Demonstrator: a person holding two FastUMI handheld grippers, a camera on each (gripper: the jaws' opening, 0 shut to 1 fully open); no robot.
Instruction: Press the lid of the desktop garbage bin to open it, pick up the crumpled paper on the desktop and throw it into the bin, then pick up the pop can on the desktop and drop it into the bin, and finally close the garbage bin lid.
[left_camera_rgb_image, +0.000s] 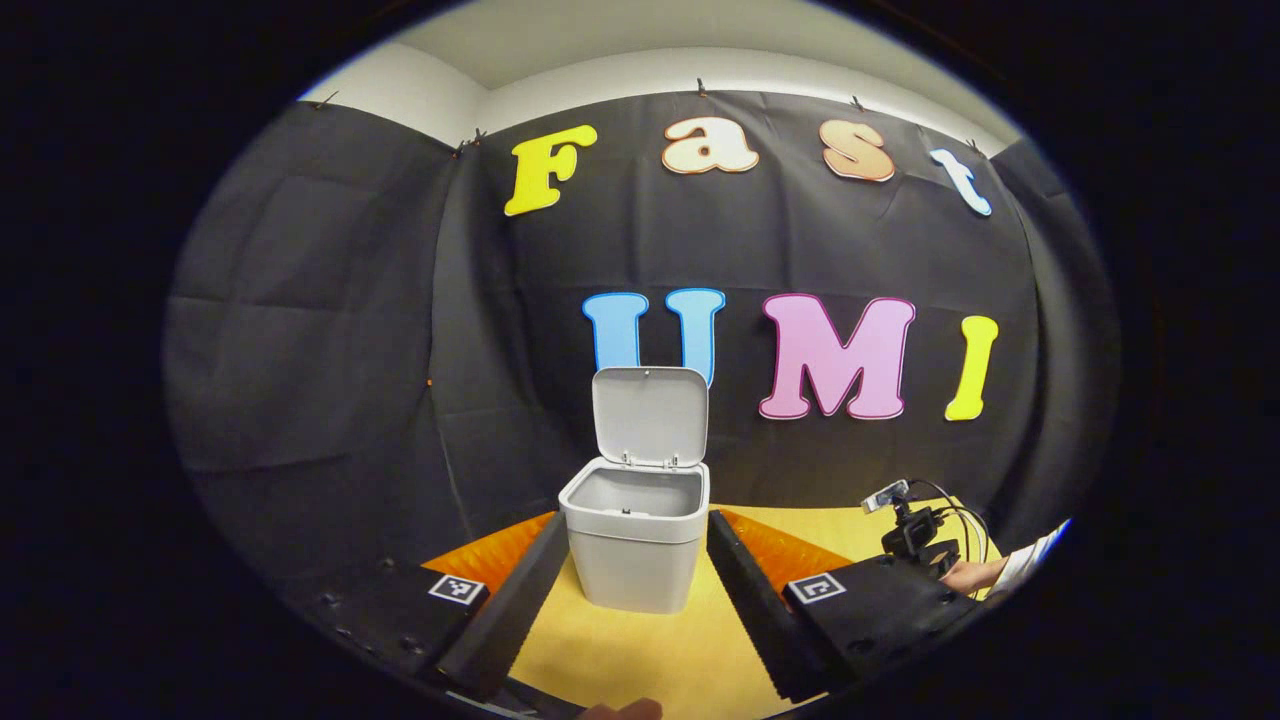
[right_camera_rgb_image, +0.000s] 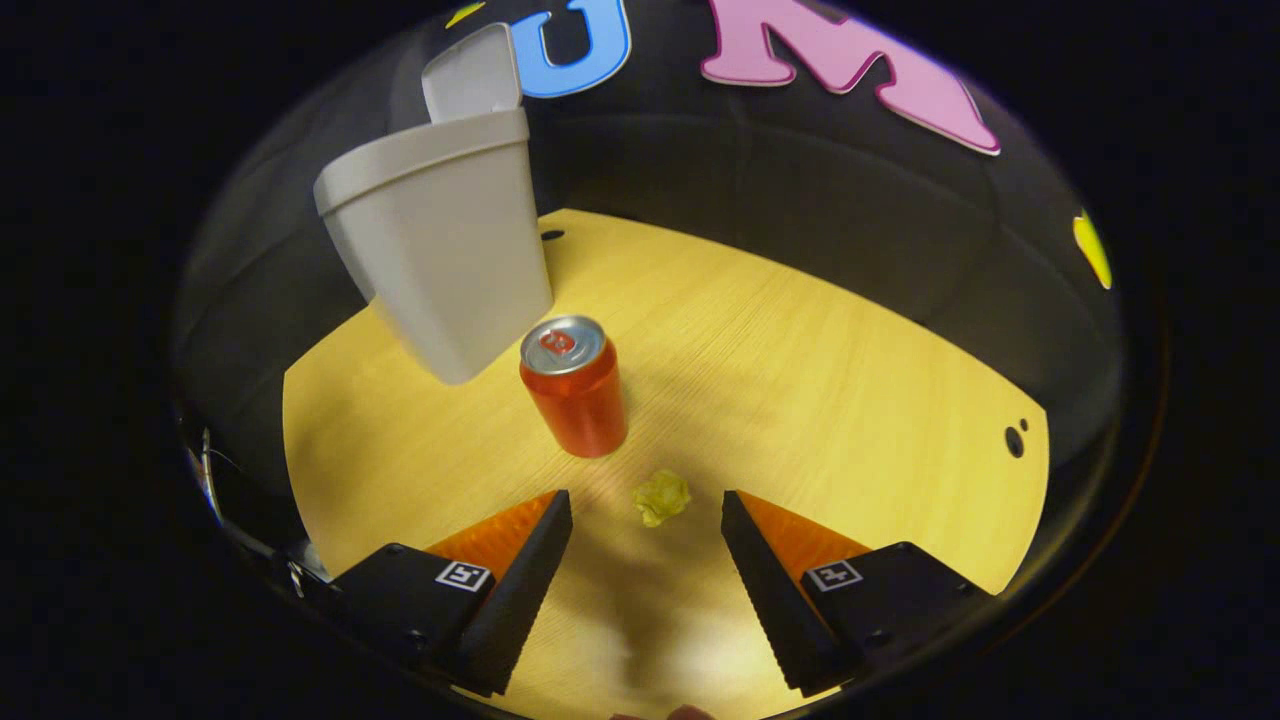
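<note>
With the bin (right_camera_rgb_image: 440, 240) open, my right gripper (right_camera_rgb_image: 645, 545), jaws spread, hovers over the crumpled paper (right_camera_rgb_image: 662, 497) beside the pop can (right_camera_rgb_image: 575, 398); it looks light and soft, so I'd pinch its middle.

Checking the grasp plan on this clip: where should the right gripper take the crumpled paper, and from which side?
From above, probably: the crumpled paper is a small low wad lying flat on the table, ahead of the open right gripper. Pinch across its middle.

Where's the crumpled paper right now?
In the right gripper view, the crumpled paper lies on the table between the open right gripper fingers, just before the pop can.
</note>
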